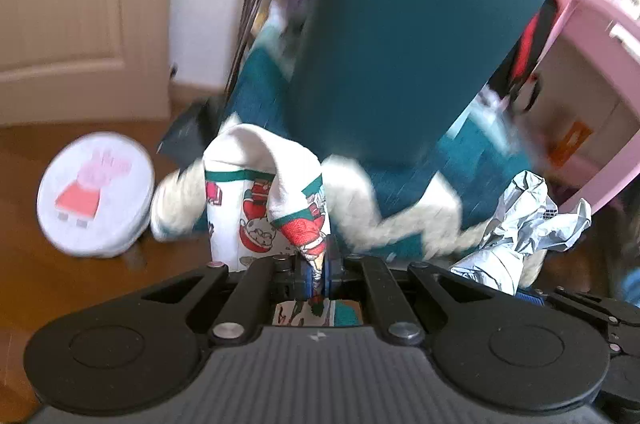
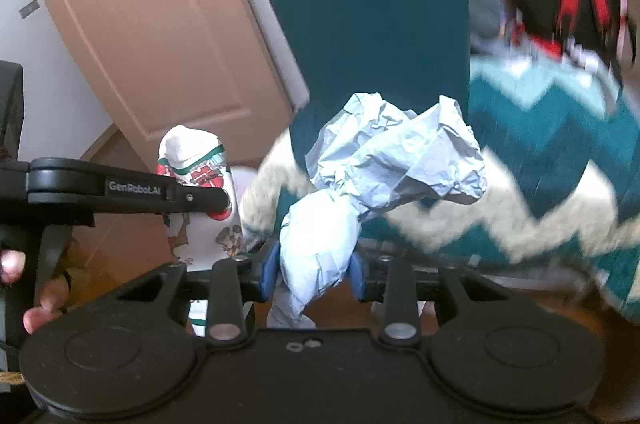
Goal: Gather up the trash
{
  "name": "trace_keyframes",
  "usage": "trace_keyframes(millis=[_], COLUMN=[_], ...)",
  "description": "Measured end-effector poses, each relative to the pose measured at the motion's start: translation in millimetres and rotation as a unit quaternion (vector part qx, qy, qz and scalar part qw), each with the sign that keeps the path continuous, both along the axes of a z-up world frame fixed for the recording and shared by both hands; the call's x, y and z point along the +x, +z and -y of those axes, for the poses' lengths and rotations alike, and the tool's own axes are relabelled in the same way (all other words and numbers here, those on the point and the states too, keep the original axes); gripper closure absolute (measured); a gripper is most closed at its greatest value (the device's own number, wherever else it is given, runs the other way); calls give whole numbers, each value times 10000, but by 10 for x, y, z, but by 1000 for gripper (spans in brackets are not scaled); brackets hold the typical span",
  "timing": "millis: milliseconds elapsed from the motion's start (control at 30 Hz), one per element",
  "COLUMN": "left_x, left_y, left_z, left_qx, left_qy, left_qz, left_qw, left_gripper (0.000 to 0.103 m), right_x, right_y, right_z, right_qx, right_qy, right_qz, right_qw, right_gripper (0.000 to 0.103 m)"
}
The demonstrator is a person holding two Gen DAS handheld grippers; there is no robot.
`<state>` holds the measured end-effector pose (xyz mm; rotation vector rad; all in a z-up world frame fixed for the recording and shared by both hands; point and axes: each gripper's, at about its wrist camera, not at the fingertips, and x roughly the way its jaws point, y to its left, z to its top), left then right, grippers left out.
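A white paper wrapper (image 1: 260, 208) printed with red and green cartoon figures stands up from my left gripper (image 1: 317, 274), which is shut on its lower edge. In the right wrist view the same wrapper (image 2: 200, 208) shows at the left, partly behind the left gripper's black arm. A crumpled pale blue-grey paper wad (image 2: 384, 168) sits between the blue pads (image 2: 267, 272) of my right gripper (image 2: 314, 274), which is shut on its lower end. In the left wrist view that wad (image 1: 520, 220) shows at the right.
A teal chair back (image 2: 360, 16) rises behind both loads, above a teal and cream zigzag rug (image 2: 560, 160). A round white cushion with a pink cartoon pig (image 1: 96, 200) lies on the wooden floor (image 1: 60, 288). A beige door (image 2: 152, 24) and pink furniture (image 1: 592, 72) flank the scene.
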<state>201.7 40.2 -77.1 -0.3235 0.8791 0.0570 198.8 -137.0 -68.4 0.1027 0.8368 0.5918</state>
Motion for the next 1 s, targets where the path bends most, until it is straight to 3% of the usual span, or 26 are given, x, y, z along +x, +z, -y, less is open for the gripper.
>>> trace_keyframes(millis=[167, 367, 667, 800, 1000], left_x=[102, 295, 821, 1128, 1650], left_y=[631, 1456, 2606, 2791, 2680], left_z=[64, 153, 306, 383, 428], left_qx=[100, 465, 819, 899, 954], left_qy=[-136, -186, -386, -465, -465], left_qz=[674, 1595, 2524, 2655, 2533], left_qw=[9976, 9859, 9634, 9588, 9616], left_gripper=[98, 98, 98, 98, 98], right_x=[148, 408, 1041, 1280, 1674], right_y=[588, 1282, 1771, 1804, 1731], right_z=[72, 83, -18, -53, -84], right_qx=[-112, -262, -516, -648, -759], right_qy=[-43, -40, 73, 34, -29], right_qz=[700, 1488, 1832, 1952, 1865], right_qw=[9975, 9885, 9817, 9786, 9795], right_gripper=[69, 69, 69, 69, 69])
